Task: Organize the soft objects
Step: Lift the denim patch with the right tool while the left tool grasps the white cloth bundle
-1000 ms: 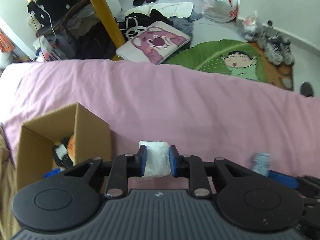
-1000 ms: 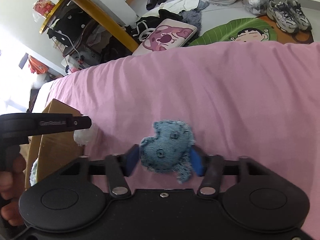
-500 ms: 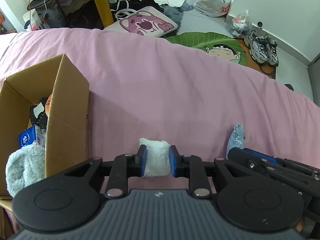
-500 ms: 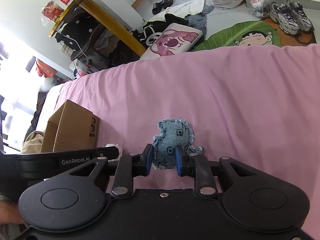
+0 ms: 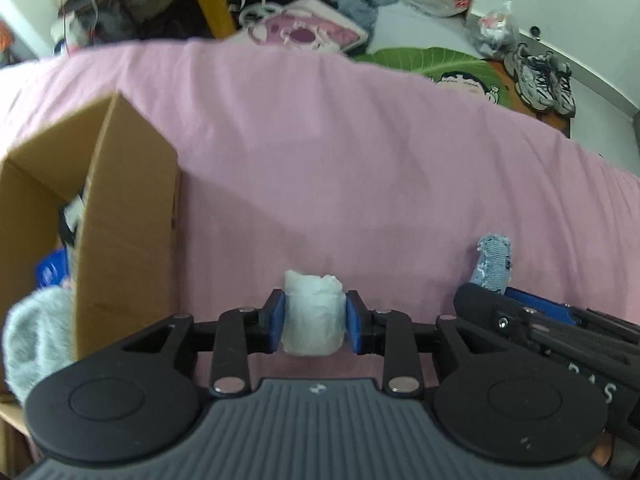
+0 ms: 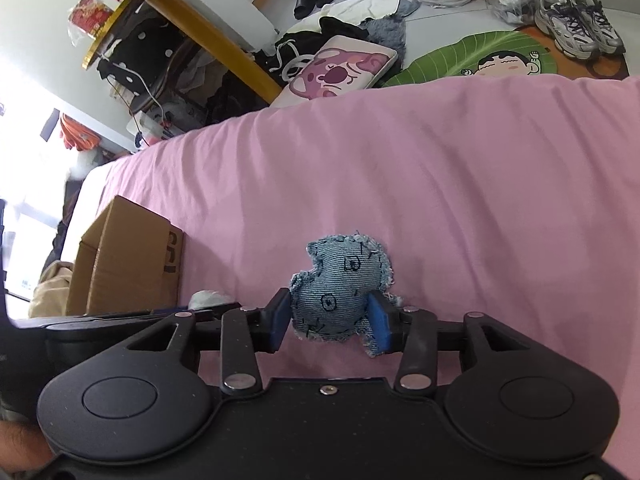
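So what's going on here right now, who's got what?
A person holds two grippers over a pink bed sheet. The left gripper has its jaws shut on a white soft wad; the right gripper is shut on a denim plush toy. An open cardboard box on the left already holds a fluffy grey item. Neither held item is in the box yet.

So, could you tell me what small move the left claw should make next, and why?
Probably swing left over the open cardboard box and release: the left claw is shut on the white soft wad, and the box beside it already holds soft things.
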